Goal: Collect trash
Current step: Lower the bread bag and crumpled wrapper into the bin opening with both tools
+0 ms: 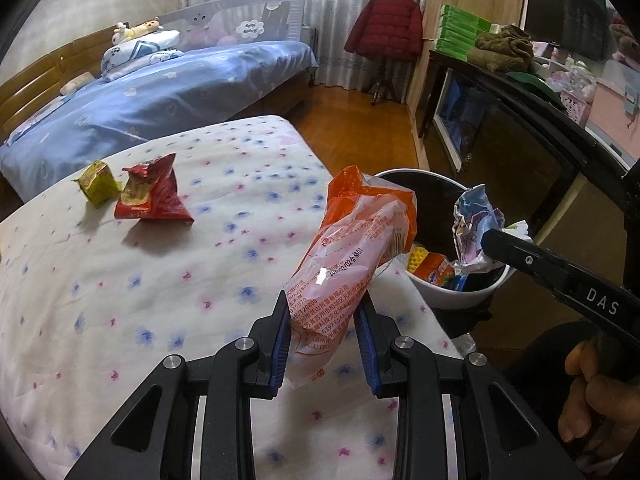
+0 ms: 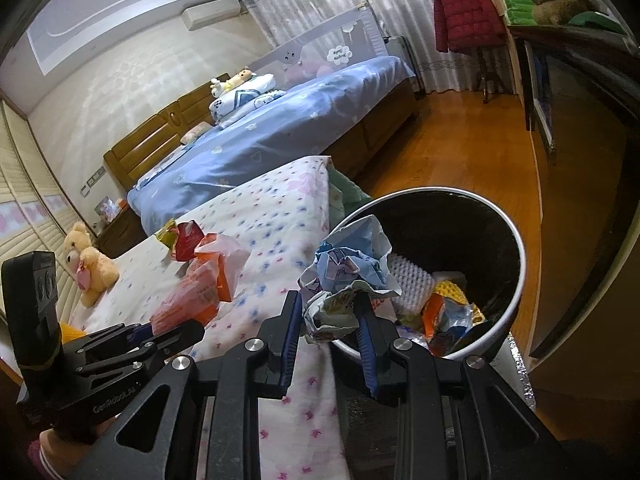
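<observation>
The crumpled blue wrapper (image 2: 348, 280) sits pinched between my right gripper (image 2: 329, 324) pads, bunched up just at the near rim of the white bin (image 2: 516, 280), not clearly over its opening; if I let go here, I judge it could catch the rim and tumble onto the flowered bedspread (image 1: 120, 280) or the floor, since crumpled foil springs open and drifts. The orange plastic bag (image 1: 352, 240) is clamped near its lower end in my left gripper (image 1: 323, 344), its long top flopping to the right toward the bin; held so low, it may swing against the other gripper or slip out, being slick film. The bin already holds several wrappers, so light pieces could bounce back out. Farther left on the bedspread, well apart from both grippers, the red snack bag (image 1: 154, 196) and yellow-green carton (image 1: 98, 182) lie touching, not yet collected.
</observation>
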Motion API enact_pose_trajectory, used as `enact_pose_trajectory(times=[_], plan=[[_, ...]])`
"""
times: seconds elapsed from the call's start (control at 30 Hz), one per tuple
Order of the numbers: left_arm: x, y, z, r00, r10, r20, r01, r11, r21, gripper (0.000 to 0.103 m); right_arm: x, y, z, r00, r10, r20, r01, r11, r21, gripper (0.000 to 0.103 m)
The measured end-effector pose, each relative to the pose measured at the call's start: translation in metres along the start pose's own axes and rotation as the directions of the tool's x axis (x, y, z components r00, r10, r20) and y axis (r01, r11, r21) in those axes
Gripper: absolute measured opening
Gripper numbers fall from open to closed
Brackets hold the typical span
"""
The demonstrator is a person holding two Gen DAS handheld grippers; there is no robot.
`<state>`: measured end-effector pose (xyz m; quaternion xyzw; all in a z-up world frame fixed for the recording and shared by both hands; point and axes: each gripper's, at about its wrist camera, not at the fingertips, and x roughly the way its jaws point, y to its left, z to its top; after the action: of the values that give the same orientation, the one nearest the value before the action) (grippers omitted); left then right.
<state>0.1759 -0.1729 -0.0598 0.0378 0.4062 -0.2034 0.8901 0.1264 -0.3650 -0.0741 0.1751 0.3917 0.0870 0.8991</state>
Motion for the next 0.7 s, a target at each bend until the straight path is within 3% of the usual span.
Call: enact_pose_trajectory(times=[0.7], plan=[[0.013, -0.022, 0.013, 1.000, -0.018, -0.002, 0.018, 0.999, 0.045, 0.029, -0.002, -0.023, 0.010, 0.999, -0.036, 0.014, 0.035, 0.999, 0.023, 0.027]])
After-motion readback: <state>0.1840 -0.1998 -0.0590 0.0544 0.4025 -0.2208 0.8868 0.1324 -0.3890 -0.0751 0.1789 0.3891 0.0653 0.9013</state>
